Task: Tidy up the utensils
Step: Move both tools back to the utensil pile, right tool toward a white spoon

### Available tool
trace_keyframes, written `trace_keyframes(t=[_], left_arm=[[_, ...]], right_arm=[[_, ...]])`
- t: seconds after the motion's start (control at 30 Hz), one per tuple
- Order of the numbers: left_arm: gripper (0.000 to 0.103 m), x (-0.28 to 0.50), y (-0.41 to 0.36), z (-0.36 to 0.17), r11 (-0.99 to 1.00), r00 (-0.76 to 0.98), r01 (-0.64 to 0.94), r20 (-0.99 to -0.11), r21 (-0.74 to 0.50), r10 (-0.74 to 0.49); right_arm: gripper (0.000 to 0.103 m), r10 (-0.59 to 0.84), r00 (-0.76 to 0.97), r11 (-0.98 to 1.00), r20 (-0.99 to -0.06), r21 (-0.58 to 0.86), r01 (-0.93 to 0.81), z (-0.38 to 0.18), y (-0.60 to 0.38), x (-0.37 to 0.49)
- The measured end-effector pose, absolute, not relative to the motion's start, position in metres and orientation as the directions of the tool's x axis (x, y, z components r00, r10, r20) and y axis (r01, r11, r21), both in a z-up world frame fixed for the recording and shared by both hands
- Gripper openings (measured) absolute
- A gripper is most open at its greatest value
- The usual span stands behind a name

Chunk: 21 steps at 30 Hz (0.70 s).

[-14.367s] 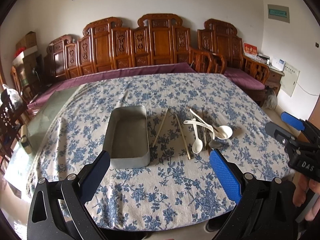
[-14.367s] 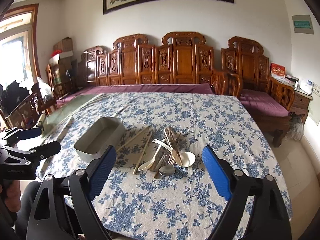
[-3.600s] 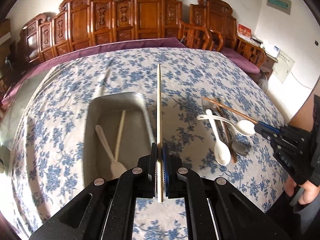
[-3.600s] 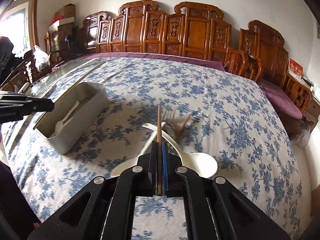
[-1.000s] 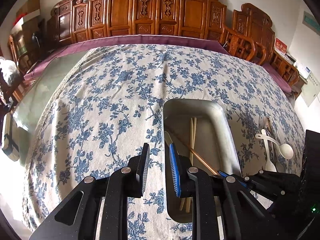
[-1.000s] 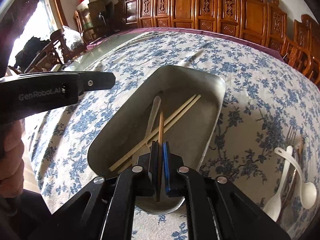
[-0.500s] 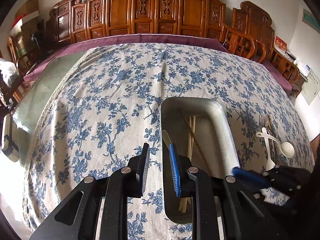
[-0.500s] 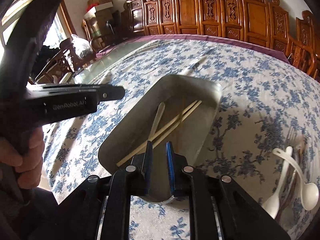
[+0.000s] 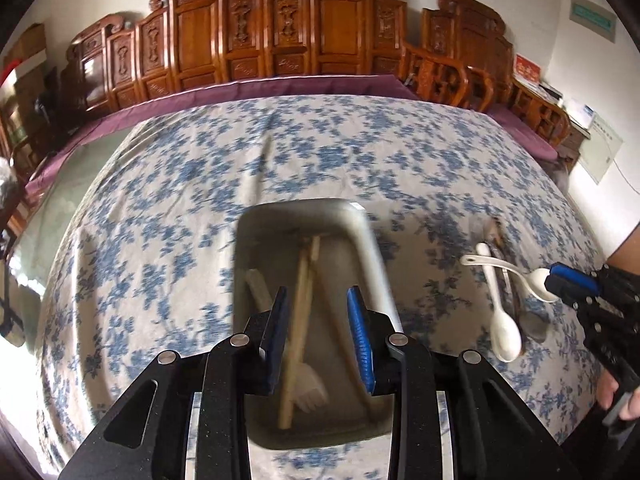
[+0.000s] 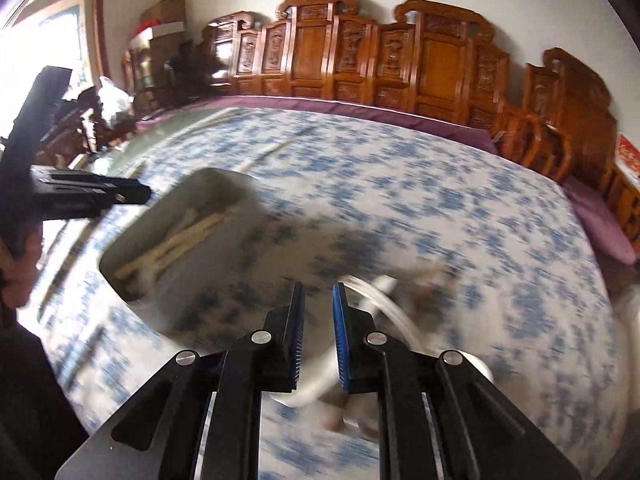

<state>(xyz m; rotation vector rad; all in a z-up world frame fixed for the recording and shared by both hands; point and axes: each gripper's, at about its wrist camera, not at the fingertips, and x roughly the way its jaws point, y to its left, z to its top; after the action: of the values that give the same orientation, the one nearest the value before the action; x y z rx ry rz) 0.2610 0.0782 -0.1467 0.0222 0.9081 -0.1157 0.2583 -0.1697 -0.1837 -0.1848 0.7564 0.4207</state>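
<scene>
A grey metal tray lies on the flowered tablecloth and holds pale chopsticks, a darker chopstick and a white spoon. My left gripper is open and empty, right above the tray. White spoons and other utensils lie in a pile to the tray's right. My right gripper is open and empty, above the blurred spoon pile. The tray also shows in the right wrist view, to the left. The right gripper shows in the left wrist view by the pile.
The table has a blue-flowered cloth. Carved wooden chairs line its far side. The left gripper's body is at the left in the right wrist view.
The right gripper dropped the dark chopstick into the tray, opened, and swung right to the spoon pile. The left gripper opened wider and moved over the tray.
</scene>
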Motion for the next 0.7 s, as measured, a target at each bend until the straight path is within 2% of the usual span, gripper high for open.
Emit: trace_keyframes(t=[0.2,0.27,0.4,0.7], left_arm=[[0.028,0.258,0.038,-0.149,0.985,0.611,0.172,-0.781,-0.027,-0.128],[0.028,0.257,0.024,-0.154,0.981,0.604,0.191,-0.786,-0.014,-0.129],[0.028,0.254,0.0,-0.163,0.973,0.591,0.231,-0.794,-0.004,-0.144],[0.028,0.24,-0.046,-0.18,0.945,0.569,0.325,-0.804,0.027,-0.172]], right_arm=[[0.018,0.215,0.671,0.934,-0.709,-0.051,-0.353,-0.202,-0.222,0.264],[0.027,0.216,0.666,0.945,-0.714,-0.018,-0.326,-0.208,-0.237,0.267],[0.037,0.22,0.654,0.958,-0.723,0.034,-0.285,-0.22,-0.26,0.269],[0.038,0.226,0.577,0.965,-0.785,0.1,-0.242,-0.249,-0.278,0.287]])
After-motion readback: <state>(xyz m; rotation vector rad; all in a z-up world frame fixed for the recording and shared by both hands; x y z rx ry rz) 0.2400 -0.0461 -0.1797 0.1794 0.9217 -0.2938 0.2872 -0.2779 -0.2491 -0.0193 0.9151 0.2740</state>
